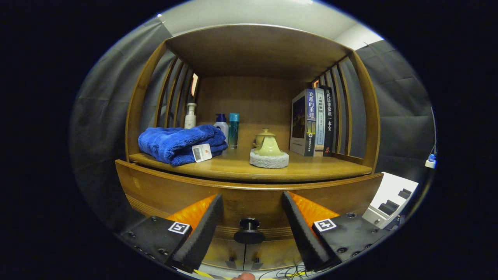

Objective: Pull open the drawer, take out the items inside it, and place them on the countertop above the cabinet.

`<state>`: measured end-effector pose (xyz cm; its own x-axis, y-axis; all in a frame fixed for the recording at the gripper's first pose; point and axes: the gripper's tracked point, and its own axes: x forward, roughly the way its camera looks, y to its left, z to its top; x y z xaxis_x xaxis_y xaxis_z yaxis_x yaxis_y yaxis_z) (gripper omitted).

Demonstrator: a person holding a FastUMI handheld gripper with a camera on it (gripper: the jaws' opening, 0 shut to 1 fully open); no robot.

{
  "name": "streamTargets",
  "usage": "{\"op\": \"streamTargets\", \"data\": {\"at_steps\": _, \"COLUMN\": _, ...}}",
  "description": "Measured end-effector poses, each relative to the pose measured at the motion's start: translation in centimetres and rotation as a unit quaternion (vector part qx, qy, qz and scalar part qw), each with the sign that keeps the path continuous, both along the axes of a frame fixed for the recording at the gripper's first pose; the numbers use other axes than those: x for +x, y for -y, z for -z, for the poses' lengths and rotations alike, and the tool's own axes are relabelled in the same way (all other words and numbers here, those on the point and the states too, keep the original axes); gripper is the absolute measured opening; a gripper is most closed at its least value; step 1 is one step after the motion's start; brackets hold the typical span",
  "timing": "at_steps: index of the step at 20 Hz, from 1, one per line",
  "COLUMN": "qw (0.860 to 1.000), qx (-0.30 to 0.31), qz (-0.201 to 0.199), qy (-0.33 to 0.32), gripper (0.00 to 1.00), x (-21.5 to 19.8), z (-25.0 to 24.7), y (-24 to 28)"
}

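A wooden cabinet faces me, its drawer front (pixel 249 196) closed under the countertop (pixel 311 168). A round dark knob (pixel 249 230) sticks out of the drawer front, low in the middle. My gripper (pixel 252 204) is open, with one finger on either side of the knob and a wide gap left to each. The fingertips (pixel 212 212) reach close to the drawer front, and I cannot tell whether they touch it. The drawer's inside is hidden.
On the countertop lie a folded blue towel (pixel 179 143) with a tag, three bottles (pixel 221 126) behind it, a pale teapot (pixel 268 146) on a grey pad, and upright books (pixel 313 121) at the right. A white block (pixel 391 198) sits right of the cabinet.
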<state>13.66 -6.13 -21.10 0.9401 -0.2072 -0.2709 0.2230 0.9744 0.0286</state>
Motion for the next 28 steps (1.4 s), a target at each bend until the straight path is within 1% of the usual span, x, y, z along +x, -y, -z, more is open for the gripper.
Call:
{"op": "streamTargets", "data": {"at_steps": 3, "qw": 1.0, "qx": 0.0, "qz": 0.0, "qy": 0.0, "gripper": 1.0, "x": 0.9, "z": 0.3, "y": 0.2}}
{"op": "streamTargets", "data": {"at_steps": 7, "qw": 1.0, "qx": -0.027, "qz": -0.002, "qy": -0.012, "gripper": 0.99, "x": 1.7, "z": 0.6, "y": 0.4}}
{"op": "streamTargets", "data": {"at_steps": 13, "qw": 1.0, "qx": -0.029, "qz": -0.001, "qy": -0.012, "gripper": 0.99, "x": 1.9, "z": 0.8, "y": 0.5}}
{"op": "streamTargets", "data": {"at_steps": 16, "qw": 0.999, "qx": -0.024, "qz": -0.001, "qy": -0.025, "gripper": 0.99, "x": 1.6, "z": 1.2, "y": 0.4}}
{"op": "streamTargets", "data": {"at_steps": 20, "qw": 0.999, "qx": -0.035, "qz": 0.004, "qy": -0.015, "gripper": 0.98, "x": -0.1, "z": -1.0, "y": 0.4}}
{"op": "streamTargets", "data": {"at_steps": 25, "qw": 0.999, "qx": -0.038, "qz": 0.007, "qy": 0.028, "gripper": 0.98, "x": -3.4, "z": -6.3, "y": -0.2}}
{"op": "streamTargets", "data": {"at_steps": 28, "qw": 0.999, "qx": -0.036, "qz": 0.007, "qy": 0.039, "gripper": 0.98, "x": -5.9, "z": -8.7, "y": -0.6}}
